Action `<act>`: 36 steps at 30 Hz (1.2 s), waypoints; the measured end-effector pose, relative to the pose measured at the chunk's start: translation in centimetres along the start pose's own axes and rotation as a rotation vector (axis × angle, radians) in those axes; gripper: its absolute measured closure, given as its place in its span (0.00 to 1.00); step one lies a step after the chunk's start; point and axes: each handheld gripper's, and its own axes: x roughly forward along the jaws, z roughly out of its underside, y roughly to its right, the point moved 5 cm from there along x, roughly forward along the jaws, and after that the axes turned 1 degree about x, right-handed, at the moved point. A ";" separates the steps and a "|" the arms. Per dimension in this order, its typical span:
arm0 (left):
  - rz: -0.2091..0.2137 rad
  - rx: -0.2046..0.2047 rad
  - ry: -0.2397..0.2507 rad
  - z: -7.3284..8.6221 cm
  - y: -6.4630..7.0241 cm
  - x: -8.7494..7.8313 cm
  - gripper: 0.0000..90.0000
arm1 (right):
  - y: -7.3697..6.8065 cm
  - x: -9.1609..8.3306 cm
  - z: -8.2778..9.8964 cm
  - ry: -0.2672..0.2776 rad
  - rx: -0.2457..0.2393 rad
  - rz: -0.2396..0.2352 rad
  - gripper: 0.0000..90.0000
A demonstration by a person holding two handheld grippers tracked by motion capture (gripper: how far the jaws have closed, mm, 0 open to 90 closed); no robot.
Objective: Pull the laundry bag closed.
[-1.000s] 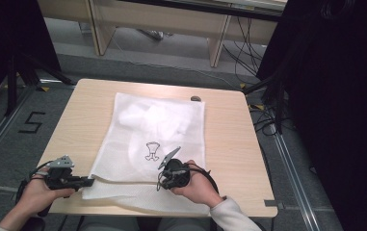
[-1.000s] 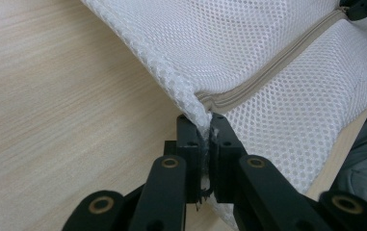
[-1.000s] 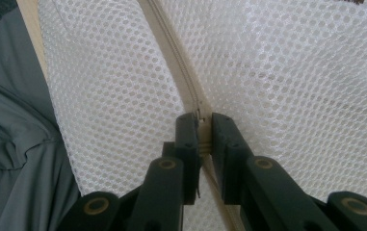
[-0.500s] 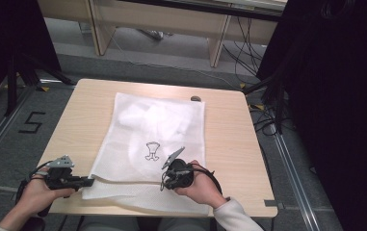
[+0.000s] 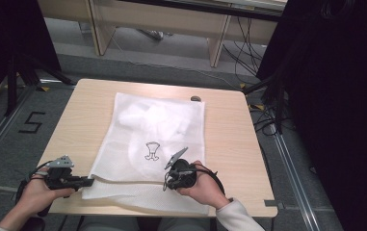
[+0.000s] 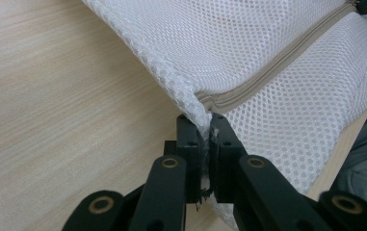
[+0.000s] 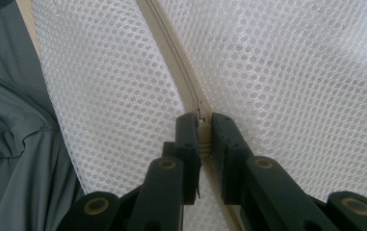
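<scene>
Mesh laundry bag (image 5: 147, 144), white and single, lies flat on one light wooden table (image 5: 229, 139), its near edge at the person's side. At that near edge the left gripper (image 6: 206, 126) has its jaws closed on the bag's corner, right where the beige zipper (image 6: 277, 60) ends; netting is pinched between them. The right gripper (image 7: 205, 120), held in the right hand (image 5: 205, 185) farther along the same edge, has its jaws nearly together astride the zipper line, gripping a small piece on it, too small to make out. Two grippers, two hands, one bag. A small black emblem (image 5: 151, 150) is printed on the mesh, and pale folded contents show through beyond it. Past the far table edge sits a small dark object (image 5: 195, 98), then grey floor with loose cables (image 5: 248, 38), a painted "5" (image 5: 31, 122) at the left, wooden furniture legs (image 5: 218, 41) and black curtains (image 5: 335, 96).
</scene>
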 end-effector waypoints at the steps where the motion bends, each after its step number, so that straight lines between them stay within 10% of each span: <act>1: -0.004 0.000 0.013 0.0 0.0 0.1 0.94 | 0.0 -0.1 0.0 0.001 0.005 -0.004 0.92; 36: -0.005 -0.003 0.013 0.0 0.0 -0.1 0.94 | 0.6 -1.1 1.5 -0.005 0.038 0.008 0.92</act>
